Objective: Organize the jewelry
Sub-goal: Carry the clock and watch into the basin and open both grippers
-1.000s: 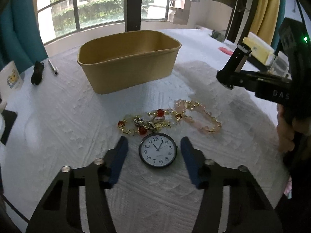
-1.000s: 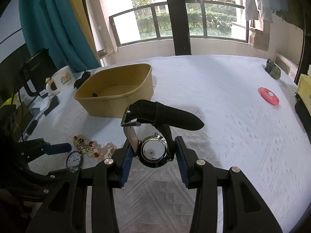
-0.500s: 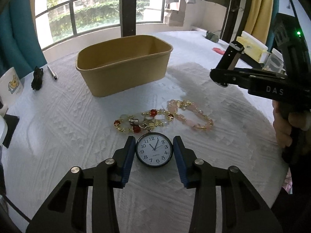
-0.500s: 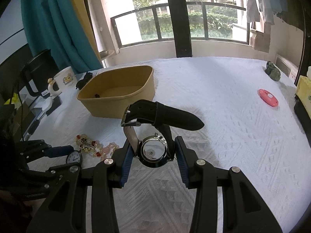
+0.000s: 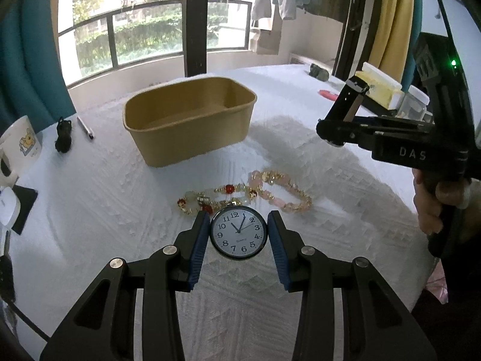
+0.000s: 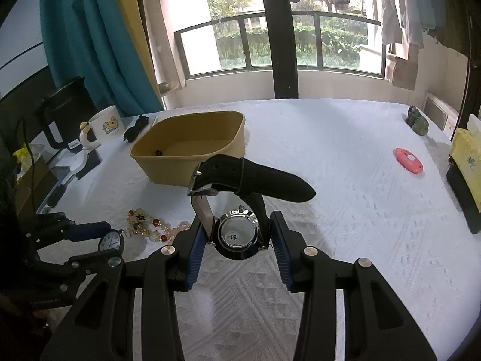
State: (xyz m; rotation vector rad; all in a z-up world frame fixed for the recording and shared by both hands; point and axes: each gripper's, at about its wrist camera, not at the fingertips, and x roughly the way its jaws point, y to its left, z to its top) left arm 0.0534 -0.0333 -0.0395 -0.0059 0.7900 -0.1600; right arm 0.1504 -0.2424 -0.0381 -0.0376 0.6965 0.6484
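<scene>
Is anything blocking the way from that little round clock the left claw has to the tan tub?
Partly. The two beaded bracelets lie on the white cloth right between the small round white-faced pocket watch in the left gripper and the tan oval paper tub. Lifted over them, nothing else visible stands in the way, and the tub's top is open.

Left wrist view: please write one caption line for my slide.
Left gripper clamps a round white-faced pocket watch before two beaded bracelets and a tan oval box.

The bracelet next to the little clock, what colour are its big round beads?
Red beads, best in the left wrist view.
</scene>
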